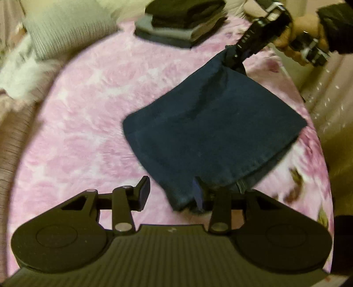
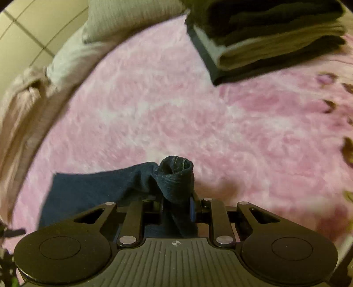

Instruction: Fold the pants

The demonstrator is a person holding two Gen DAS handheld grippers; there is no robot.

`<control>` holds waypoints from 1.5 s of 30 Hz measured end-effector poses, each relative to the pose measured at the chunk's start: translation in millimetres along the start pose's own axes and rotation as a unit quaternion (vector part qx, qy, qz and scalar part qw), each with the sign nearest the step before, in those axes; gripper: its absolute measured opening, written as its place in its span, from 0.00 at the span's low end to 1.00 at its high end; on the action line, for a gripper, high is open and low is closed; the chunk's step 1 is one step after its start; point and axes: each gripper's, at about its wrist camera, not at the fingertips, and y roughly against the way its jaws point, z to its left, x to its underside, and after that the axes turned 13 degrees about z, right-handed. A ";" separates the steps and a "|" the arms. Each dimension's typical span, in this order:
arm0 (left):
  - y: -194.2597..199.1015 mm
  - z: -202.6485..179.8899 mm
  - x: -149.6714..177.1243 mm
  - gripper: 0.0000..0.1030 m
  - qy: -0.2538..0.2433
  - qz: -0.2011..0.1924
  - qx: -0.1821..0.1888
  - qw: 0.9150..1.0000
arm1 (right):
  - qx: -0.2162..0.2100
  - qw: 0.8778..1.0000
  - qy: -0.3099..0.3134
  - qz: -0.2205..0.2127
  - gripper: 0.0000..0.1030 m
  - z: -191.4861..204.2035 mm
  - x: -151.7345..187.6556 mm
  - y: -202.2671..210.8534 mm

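Navy denim pants, folded into a rough square, hang a little above the pink blanket in the left wrist view. My right gripper pinches their far corner at the top right, held by a person's hand. My left gripper stands open at the near corner. The cloth drapes against its right finger, while its left finger stays clear of it. In the right wrist view my right gripper is shut on a bunched roll of the pants, and the rest of the cloth trails off to the left.
A stack of folded dark and grey clothes lies at the far side of the blanket. A grey ribbed pillow and pale bedding sit at the left. A tiled wall lies beyond.
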 end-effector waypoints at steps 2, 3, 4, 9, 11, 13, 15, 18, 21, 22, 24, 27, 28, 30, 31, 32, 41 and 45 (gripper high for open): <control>-28.3 -0.7 -9.1 0.35 0.002 0.030 0.007 1.000 | -0.004 1.000 0.004 -0.011 0.28 -10.1 2.3 -4.1; -40.2 -1.8 -9.6 0.35 -0.001 0.047 0.005 0.999 | -0.007 1.000 0.000 -0.022 0.33 -13.7 8.6 -1.9; -48.7 -2.4 -8.0 0.36 -0.002 0.059 0.004 0.998 | -0.001 0.999 -0.009 -0.031 0.37 -15.7 17.6 2.8; -62.1 1.7 -1.2 0.36 0.017 0.065 0.011 0.998 | 0.041 0.996 0.057 -0.055 0.40 22.6 89.5 39.1; -59.3 3.5 -2.6 0.37 0.009 0.063 0.013 0.998 | 0.064 0.987 0.138 -0.056 0.61 56.7 127.0 49.7; -50.6 2.3 -0.6 0.38 -0.004 0.048 0.008 0.999 | 0.088 0.966 0.236 -0.057 0.74 92.9 168.7 51.8; -32.9 -0.3 6.7 0.36 -0.013 0.024 -0.005 1.000 | 0.124 0.931 0.339 -0.051 0.76 123.7 207.0 41.3; -11.4 -6.4 18.2 0.37 -0.036 -0.001 -0.024 0.999 | 0.214 0.854 0.473 -0.034 0.76 153.5 247.7 5.5; 0.9 -22.6 33.2 0.47 -0.091 -0.026 -0.045 0.995 | 0.267 0.799 0.538 -0.031 0.76 164.4 264.4 -26.8; 0.8 -27.6 36.9 0.53 -0.108 -0.032 -0.051 0.992 | 0.279 0.788 0.549 -0.026 0.75 164.8 265.5 -37.8; -0.7 -42.8 46.0 0.67 -0.152 -0.048 -0.070 0.985 | 0.302 0.770 0.562 -0.026 0.66 165.0 265.0 -54.6; -15.3 -68.6 57.8 0.84 -0.223 -0.060 -0.103 0.967 | 0.314 0.761 0.567 -0.021 0.54 161.0 258.0 -67.4; -22.9 -77.2 61.4 0.88 -0.247 -0.062 -0.114 0.960 | 0.309 0.766 0.563 -0.019 0.44 159.1 254.2 -64.7; -36.4 -91.8 65.4 0.88 -0.282 -0.058 -0.135 0.948 | 0.292 0.789 0.540 -0.015 0.34 160.1 242.8 -51.2; -41.8 -98.0 66.1 0.88 -0.293 -0.055 -0.146 0.943 | 0.282 0.801 0.528 -0.011 0.30 161.6 234.3 -43.0; -45.9 -104.7 66.1 0.89 -0.302 -0.054 -0.159 0.938 | 0.275 0.808 0.521 -0.008 0.28 162.5 226.7 -37.5; -76.8 -129.8 35.3 0.78 -0.333 -0.052 -0.251 0.908 | 0.217 0.855 0.472 0.014 0.27 170.4 173.0 26.0; -68.5 -124.0 20.0 0.47 -0.333 -0.029 -0.233 0.913 | 0.213 0.847 0.487 0.020 0.30 164.2 178.7 27.3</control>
